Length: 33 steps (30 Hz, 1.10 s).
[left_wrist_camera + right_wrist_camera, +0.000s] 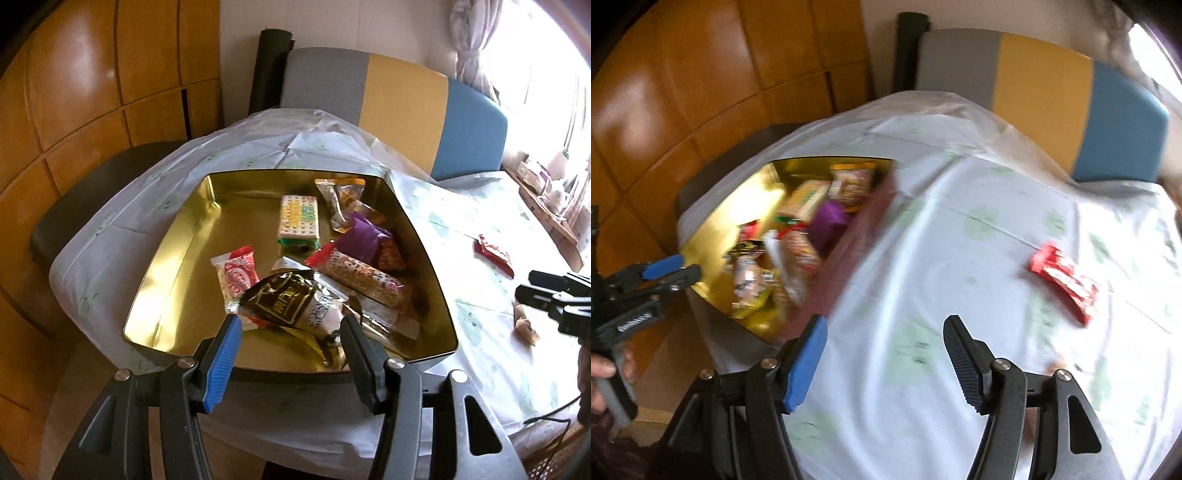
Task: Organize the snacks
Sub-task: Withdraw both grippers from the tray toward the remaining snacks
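Observation:
A gold-lined tin [166, 258] sits on the white tablecloth and holds several snacks: a cracker pack [298, 218], a purple wrapper [364, 236], a red-and-white packet [238, 277] and a long bar [358, 277]. A black-and-gold packet [284, 306] lies on the pile at the tin's near side. My left gripper [291, 321] hovers open just short of that packet; in the right wrist view the left gripper [690, 268] stands at the tin's [761, 192] near corner with nothing between its fingers. My right gripper [886, 325] is open over bare cloth. A red packet [1063, 280] lies ahead of it to the right.
A small tan snack [524, 325] lies on the cloth near the right gripper [526, 286]. A grey, yellow and blue chair back [406, 99] stands behind the table, a dark seat [92, 192] and wooden cabinets [92, 92] to the left, a cluttered wooden tray [546, 199] at far right.

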### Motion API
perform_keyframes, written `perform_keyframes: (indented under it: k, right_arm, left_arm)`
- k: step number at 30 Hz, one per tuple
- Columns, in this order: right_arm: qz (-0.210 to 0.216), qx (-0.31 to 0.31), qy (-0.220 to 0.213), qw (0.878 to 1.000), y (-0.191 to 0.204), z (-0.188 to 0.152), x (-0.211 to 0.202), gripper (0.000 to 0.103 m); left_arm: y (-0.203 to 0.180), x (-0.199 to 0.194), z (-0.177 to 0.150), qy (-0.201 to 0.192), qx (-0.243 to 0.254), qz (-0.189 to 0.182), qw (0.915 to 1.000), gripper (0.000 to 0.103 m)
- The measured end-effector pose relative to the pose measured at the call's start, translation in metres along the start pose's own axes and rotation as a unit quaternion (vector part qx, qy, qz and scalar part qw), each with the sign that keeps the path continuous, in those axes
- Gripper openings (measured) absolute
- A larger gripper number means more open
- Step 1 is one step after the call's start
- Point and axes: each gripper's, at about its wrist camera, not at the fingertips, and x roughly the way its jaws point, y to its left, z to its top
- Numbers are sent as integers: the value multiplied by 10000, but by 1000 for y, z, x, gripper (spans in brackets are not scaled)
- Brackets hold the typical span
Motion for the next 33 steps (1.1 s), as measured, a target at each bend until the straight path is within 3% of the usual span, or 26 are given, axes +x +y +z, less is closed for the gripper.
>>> perform_keyframes:
  k: [8, 13, 17, 20, 28, 33]
  right_arm:
    - [-695, 390, 64, 9968, -76, -11, -14, 71]
    - [-1139, 1180, 63, 9864, -140, -24, -17, 76]
    - [-1348, 2307, 102, 9636, -189, -39, -20, 76]
    - [-1141, 3056, -117, 9452, -214, -44, -31, 78]
    - [-1071, 3759, -249, 9201, -231, -54, -43, 80]
    - [-915, 4053, -331, 9090, -237, -58, -48, 80]
  left_arm:
    - [-20, 2, 4, 48, 275, -29, 9996, 56]
    - [-44, 1, 11, 0, 591, -99, 9982, 56]
    - [-70, 3, 18, -3, 914, -220, 9956, 56]
    - [-95, 6, 23, 20, 1190, -365, 9922, 56]
    - [-175, 21, 32, 228, 2031, -1125, 9724, 56]
    - [-233, 42, 30, 655, 2444, -1677, 9528, 56]
